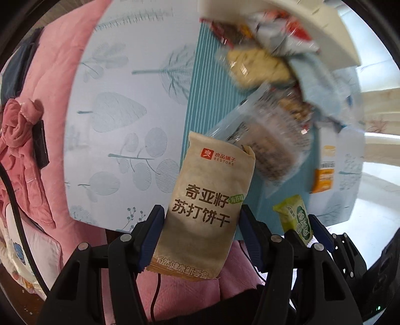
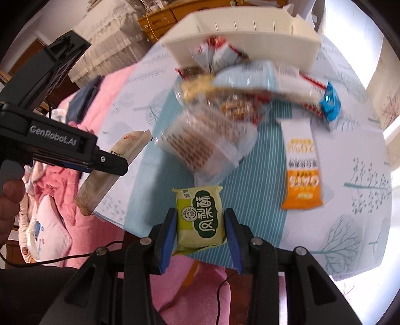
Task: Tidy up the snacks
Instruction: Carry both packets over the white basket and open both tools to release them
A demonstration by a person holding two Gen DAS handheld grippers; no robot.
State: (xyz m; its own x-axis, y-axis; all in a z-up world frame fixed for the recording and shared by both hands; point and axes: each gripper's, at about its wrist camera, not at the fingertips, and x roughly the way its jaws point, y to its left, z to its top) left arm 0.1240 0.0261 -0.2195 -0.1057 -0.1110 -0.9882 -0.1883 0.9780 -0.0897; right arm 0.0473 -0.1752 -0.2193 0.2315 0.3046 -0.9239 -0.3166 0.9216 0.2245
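My left gripper (image 1: 201, 217) is shut on a tan soda-cracker packet (image 1: 207, 200) and holds it above the table's near edge; the packet also shows in the right wrist view (image 2: 107, 175). My right gripper (image 2: 200, 220) is shut on a small green pineapple-cake packet (image 2: 200, 217), seen at the right of the left wrist view (image 1: 296, 217). A blurred pile of snack packets (image 2: 225, 105) lies on the table beyond both grippers. A white basket (image 2: 240, 32) stands behind the pile with packets spilling from its front. An orange-and-white packet (image 2: 302, 172) lies to the right.
The table wears a white leaf-print cloth (image 1: 130, 105) with a teal striped runner (image 2: 252, 190). Pink bedding and clothes (image 1: 45, 120) lie to the left with a black cable (image 1: 15, 195). A wooden cabinet (image 2: 162, 17) stands behind the table.
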